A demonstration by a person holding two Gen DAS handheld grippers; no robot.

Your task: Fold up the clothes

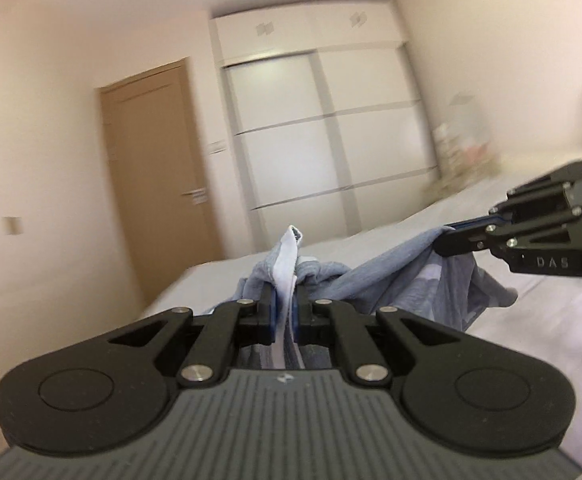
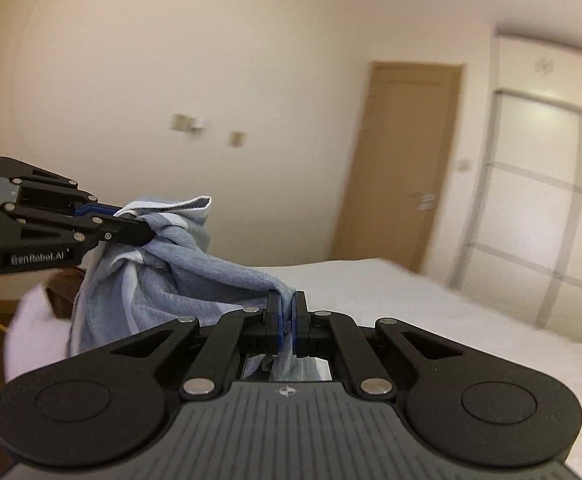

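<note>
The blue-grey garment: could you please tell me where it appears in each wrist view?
Left wrist view: the blue-grey garment hangs centre to right, between the left hand-held gripper and right hand-held gripper.
Right wrist view: it drapes at left of centre.
Shared landmark: the brown door.
</note>
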